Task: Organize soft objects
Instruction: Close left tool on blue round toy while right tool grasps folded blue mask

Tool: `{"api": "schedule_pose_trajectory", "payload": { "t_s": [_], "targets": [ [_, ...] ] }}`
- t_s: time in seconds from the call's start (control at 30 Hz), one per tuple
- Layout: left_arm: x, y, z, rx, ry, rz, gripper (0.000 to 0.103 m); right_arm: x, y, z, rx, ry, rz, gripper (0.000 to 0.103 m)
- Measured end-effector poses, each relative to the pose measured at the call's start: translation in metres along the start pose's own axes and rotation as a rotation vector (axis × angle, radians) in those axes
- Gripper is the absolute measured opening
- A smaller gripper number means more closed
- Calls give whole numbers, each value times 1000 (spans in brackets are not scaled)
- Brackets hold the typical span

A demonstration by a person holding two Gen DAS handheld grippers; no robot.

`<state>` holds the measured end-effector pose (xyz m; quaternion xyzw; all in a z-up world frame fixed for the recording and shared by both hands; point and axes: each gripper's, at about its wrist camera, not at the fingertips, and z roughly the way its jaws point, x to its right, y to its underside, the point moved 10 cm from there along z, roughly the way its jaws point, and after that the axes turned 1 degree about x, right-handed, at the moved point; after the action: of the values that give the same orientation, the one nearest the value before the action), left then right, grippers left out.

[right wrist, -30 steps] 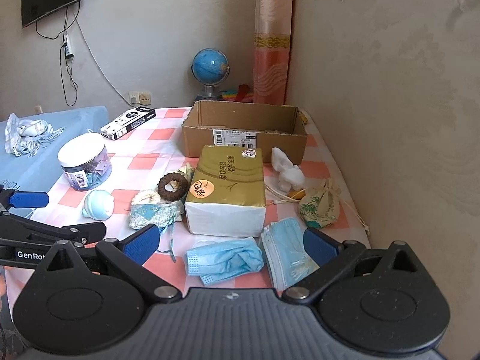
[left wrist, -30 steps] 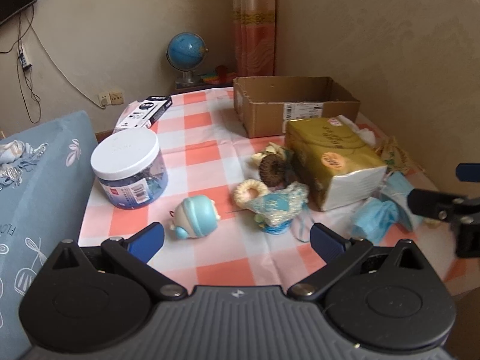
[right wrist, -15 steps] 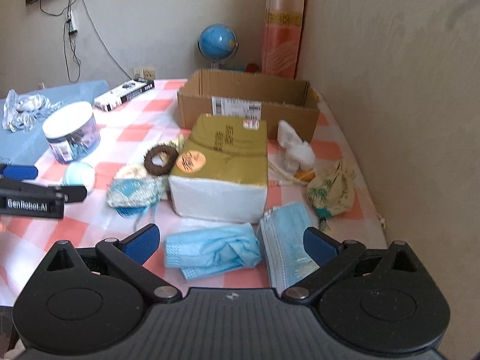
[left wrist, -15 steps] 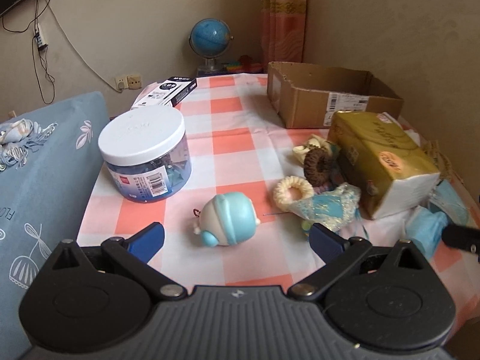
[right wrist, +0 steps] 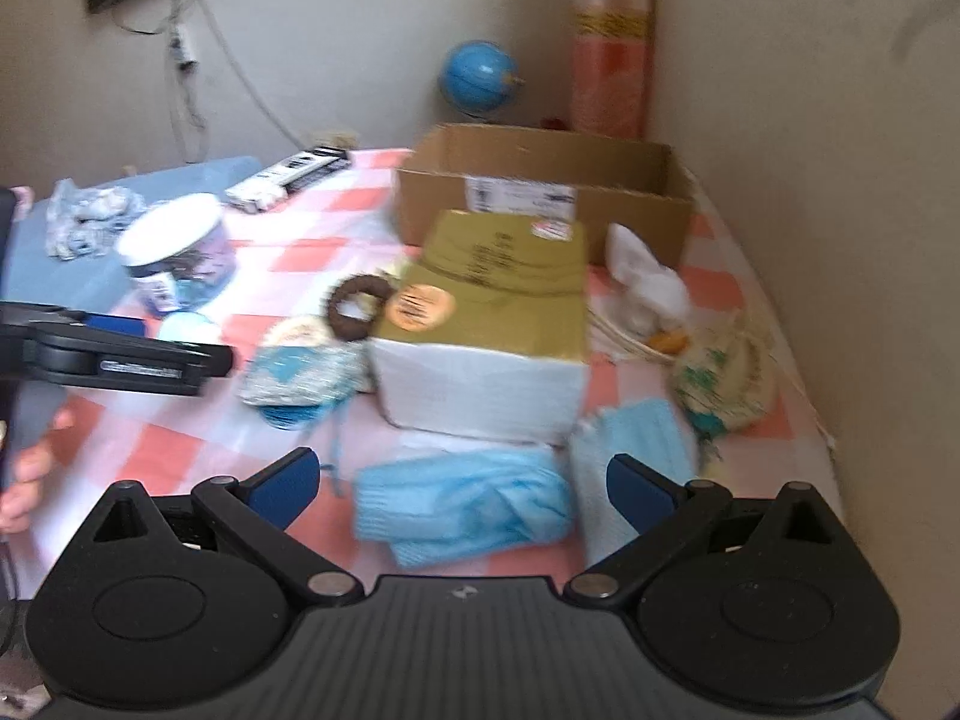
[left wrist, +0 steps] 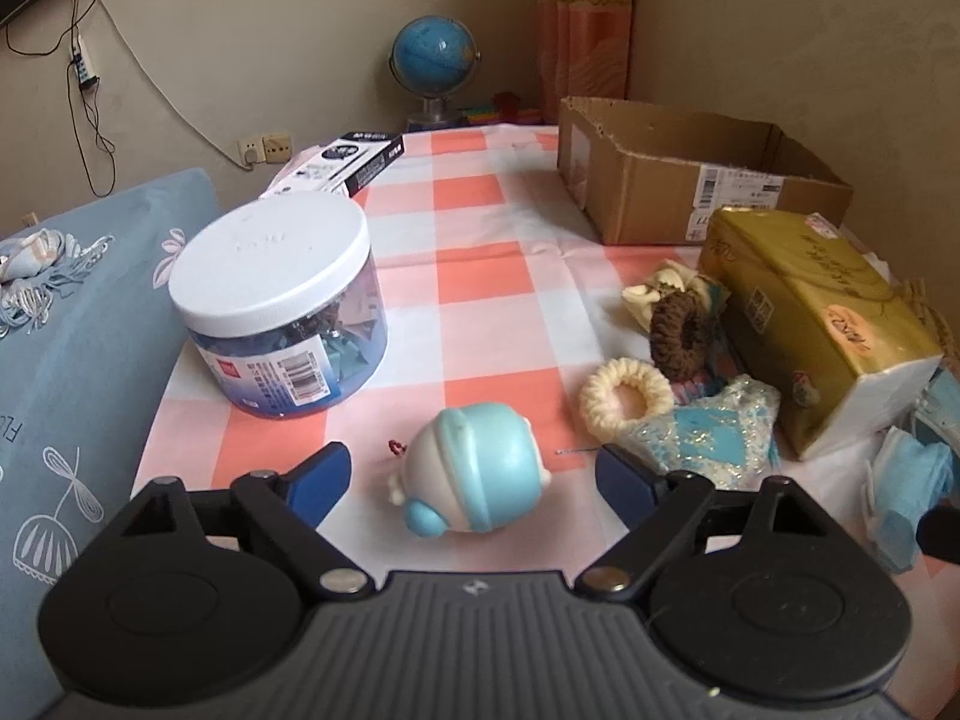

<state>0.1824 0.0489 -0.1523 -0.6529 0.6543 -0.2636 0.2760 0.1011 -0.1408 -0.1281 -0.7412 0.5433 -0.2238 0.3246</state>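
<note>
My left gripper (left wrist: 471, 480) is open, its blue fingers on either side of a pale blue squishy toy (left wrist: 474, 477) lying on the checked cloth. My right gripper (right wrist: 462, 483) is open and empty, just above a crumpled blue face mask (right wrist: 462, 507) with a flat mask (right wrist: 630, 462) beside it. A cream scrunchie (left wrist: 624, 396), a brown scrunchie (left wrist: 678, 330) and a sparkly blue pouch (left wrist: 720, 438) lie beside a gold tissue pack (left wrist: 816, 312). An open cardboard box (left wrist: 696, 186) stands behind. The left gripper also shows in the right wrist view (right wrist: 120, 354).
A white-lidded plastic jar (left wrist: 282, 306) stands at the left, a black-and-white carton (left wrist: 348, 165) behind it. A blue cushion (left wrist: 72, 360) borders the table's left edge. A wall (right wrist: 810, 180) runs along the right. A green-patterned pouch (right wrist: 720, 372) and white plush (right wrist: 645, 285) lie near it.
My left gripper has moved forward and left, bringing the blue squishy toy between its fingers. My right gripper has moved down and closer to the blue masks; its view is blurred.
</note>
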Motion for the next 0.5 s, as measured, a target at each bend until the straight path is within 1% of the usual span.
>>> {"api": "schedule_pose_trajectory", "payload": {
  "t_s": [0.1,0.3,0.43,0.5],
  "targets": [
    [-1,2,4,-13,-1,-1,88,-9,0,9,-13,-23,-27,103],
    [-3,4,9,-26,-4,-5,88,-9,12,28,-89,-9,-36,103],
    [-3,3,10,-24,-1,-7,88,-24,14,23,-100,-85,-46,103],
    [-2,2,11,-23,0,-6,88,-27,13,22,-93,-80,-61,103]
  ]
}}
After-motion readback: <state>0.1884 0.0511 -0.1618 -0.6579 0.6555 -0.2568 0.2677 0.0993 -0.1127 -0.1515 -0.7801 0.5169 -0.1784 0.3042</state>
